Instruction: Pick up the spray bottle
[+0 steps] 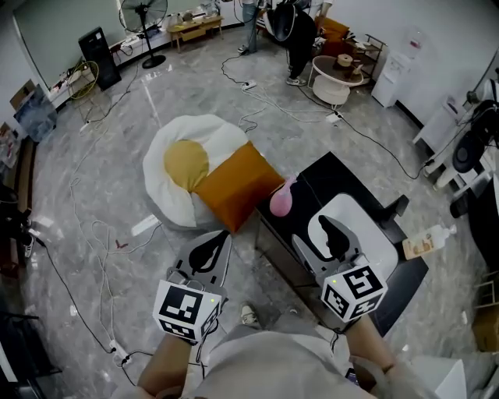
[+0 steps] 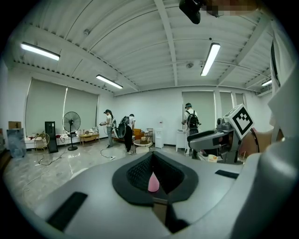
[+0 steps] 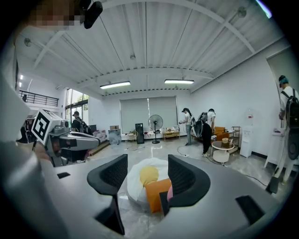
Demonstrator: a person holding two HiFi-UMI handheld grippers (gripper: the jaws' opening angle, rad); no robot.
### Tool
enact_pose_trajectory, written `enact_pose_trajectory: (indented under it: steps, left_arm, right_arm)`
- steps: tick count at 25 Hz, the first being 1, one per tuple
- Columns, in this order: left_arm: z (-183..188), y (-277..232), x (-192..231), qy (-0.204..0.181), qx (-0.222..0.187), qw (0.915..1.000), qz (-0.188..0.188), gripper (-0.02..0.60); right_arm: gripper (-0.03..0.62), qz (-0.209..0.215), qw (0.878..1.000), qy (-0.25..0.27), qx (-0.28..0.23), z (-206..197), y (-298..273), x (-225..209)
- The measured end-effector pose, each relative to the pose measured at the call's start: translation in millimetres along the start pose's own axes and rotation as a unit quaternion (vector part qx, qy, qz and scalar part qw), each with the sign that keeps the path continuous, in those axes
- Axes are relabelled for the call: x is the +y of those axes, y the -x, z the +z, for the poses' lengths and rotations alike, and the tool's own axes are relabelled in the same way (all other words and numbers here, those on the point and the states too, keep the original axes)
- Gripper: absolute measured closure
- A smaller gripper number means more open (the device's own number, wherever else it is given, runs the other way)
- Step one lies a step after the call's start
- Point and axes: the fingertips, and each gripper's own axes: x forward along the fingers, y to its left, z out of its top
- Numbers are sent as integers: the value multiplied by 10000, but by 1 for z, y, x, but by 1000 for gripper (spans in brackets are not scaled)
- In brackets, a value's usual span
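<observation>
A pale spray bottle (image 1: 427, 240) with a white head and a tan label lies at the right edge of the low black table (image 1: 343, 175). A pink teardrop-shaped object (image 1: 281, 199) sits at the table's left corner; it also shows beyond the left jaws (image 2: 153, 182) and past the right jaws (image 3: 170, 191). My right gripper (image 1: 327, 226) hovers over the table with its jaws apart and nothing between them (image 3: 147, 175), well short and left of the bottle. My left gripper (image 1: 218, 238) is over the floor left of the table, its jaws together and empty (image 2: 152, 161).
A white beanbag (image 1: 183, 175) with a yellow cushion and an orange cushion (image 1: 238, 185) lies on the floor just beyond the left gripper. Cables (image 1: 93, 234) trail across the grey floor. People (image 1: 300, 35), a round side table (image 1: 337, 74) and a fan (image 1: 144, 15) stand far back.
</observation>
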Motion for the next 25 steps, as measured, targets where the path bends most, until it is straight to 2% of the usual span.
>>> enact_pose_trajectory:
  steps: [9,12,16,25]
  left_arm:
    - [-11,-46,13,108,245,9995,175,562]
    - [-16,-64,16,280,344,9988,202,562]
    - [-23,-86,26,518,430,9972,329,561]
    - [-60,-142,41,677,814,9932,486,561]
  right_arm:
    - [302,228,9997,-94,42,-9,-38,-38]
    - [290,356,9993,-95,-12,-15,-55,-55]
    - [272,485,9983,255,217,-32,-82,-71]
    - [261,793,9943,80,713,-86,-140,-98]
